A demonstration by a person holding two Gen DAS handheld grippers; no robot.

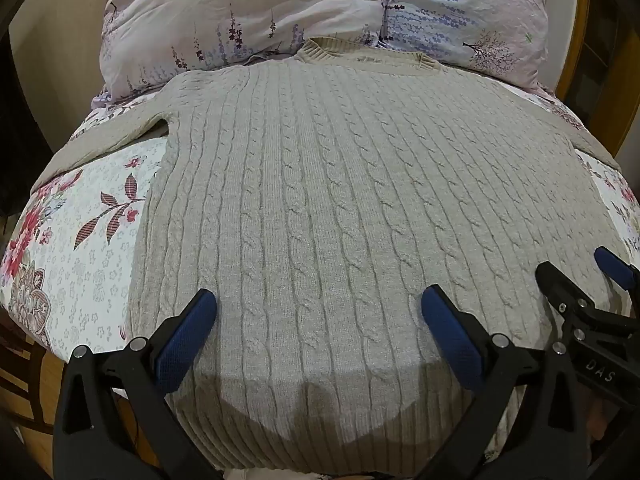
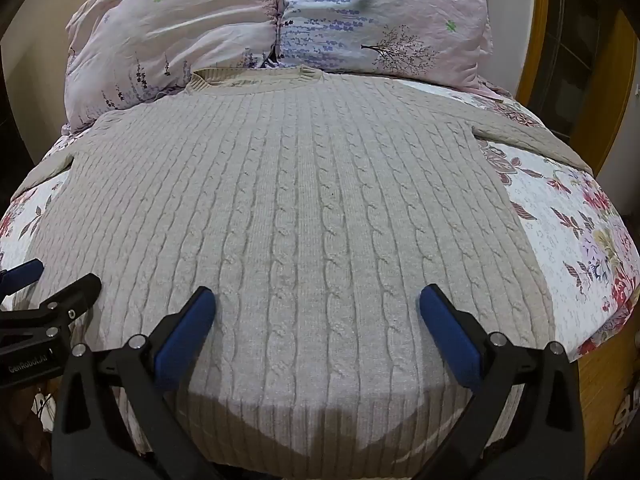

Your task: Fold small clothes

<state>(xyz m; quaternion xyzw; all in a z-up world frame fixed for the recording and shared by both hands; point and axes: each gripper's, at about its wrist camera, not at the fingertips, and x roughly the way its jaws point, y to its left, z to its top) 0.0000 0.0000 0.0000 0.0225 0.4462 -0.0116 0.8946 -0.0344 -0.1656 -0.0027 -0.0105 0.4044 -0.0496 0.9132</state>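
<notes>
left gripper (image 1: 319, 306): blue-padded fingers (image 1: 188, 338) are spread wide apart, nothing is held between them; they are poised over the lower part of the sweater (image 1: 340, 200), near the ribbed hem. whether the tips touch the knit cannot be told. the same gripper is seen at the lower left edge of the right wrist view (image 2: 60, 276), its fingers likewise parted.

right gripper (image 2: 318, 306): blue-padded fingers (image 2: 448, 336) are spread just as wide, nothing is gripped; they are placed above the hem area of the sweater (image 2: 304, 200), toward its right half. contact with the fabric cannot be told. in the left wrist view this gripper is seen at the lower right edge (image 1: 576, 268), just beside the left one, over the sweater's right side.

sweater: a beige cable-knit, laid flat and face up on the bed (image 1: 92, 240), unfolded. the ribbed collar is pointed away from the grippers and is touching the pillows (image 1: 280, 20). both sleeves are stretched outward and down toward the sides of the bed. the ribbed hem is nearest the cameras, at the bed's near edge. shadows of the grippers are cast across the hem.

bed: covered by a white sheet printed with red and pink flowers and dark leaves. two pale lilac pillows (image 2: 280, 20) with a lavender-sprig print are set side by side at the far end.
</notes>
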